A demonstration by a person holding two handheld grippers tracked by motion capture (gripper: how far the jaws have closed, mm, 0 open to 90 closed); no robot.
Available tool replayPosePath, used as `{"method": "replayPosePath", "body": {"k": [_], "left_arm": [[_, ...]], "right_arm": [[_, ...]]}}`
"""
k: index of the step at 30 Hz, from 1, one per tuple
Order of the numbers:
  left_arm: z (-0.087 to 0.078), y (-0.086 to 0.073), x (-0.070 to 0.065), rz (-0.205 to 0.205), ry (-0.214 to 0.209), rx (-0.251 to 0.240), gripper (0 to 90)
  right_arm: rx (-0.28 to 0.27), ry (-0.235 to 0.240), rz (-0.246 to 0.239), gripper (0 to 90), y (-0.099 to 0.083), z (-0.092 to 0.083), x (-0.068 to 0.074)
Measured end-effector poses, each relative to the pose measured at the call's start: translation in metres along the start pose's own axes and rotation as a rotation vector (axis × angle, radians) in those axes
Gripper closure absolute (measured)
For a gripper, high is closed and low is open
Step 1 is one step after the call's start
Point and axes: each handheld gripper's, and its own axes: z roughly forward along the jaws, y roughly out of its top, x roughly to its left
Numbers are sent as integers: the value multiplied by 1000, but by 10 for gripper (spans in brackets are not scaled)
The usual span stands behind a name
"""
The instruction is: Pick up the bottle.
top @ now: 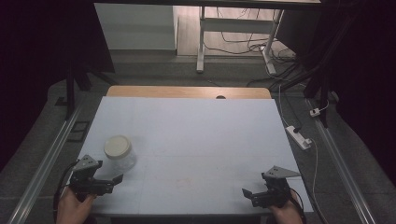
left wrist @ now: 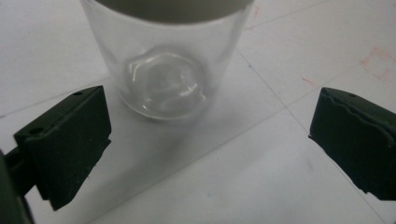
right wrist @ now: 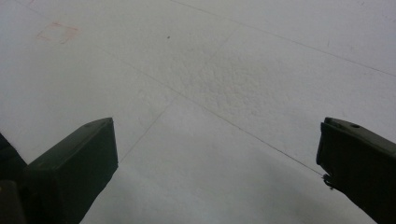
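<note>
Left gripper (top: pixel 112 179), jaws spread wide and empty, low by the table's (top: pixel 201 121) front-left corner, aimed at the clear lidded jar (top: pixel 120 152) just beyond it; gap looks wide enough to take the jar's body. Jar upright, near the left edge. Right gripper (top: pixel 249 194) likewise gaping, nothing held, parked at the front-right corner, well apart, likely waiting.

Both hands hold their claws low and level, the left claw (top: pixel 114 179) and right claw (top: pixel 246 193) gaping wide.
</note>
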Motion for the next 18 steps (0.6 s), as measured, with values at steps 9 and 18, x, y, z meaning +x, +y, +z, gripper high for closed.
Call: {"method": "replayPosePath", "body": {"k": [9,18], "left_arm": [[10,9,10,12,8,-24,0],[19,22,12,37,6,-5,0]], "right_arm": [[4,0,-2,0,0,0,0],[9,5,-3,0,0,1,0]]}}
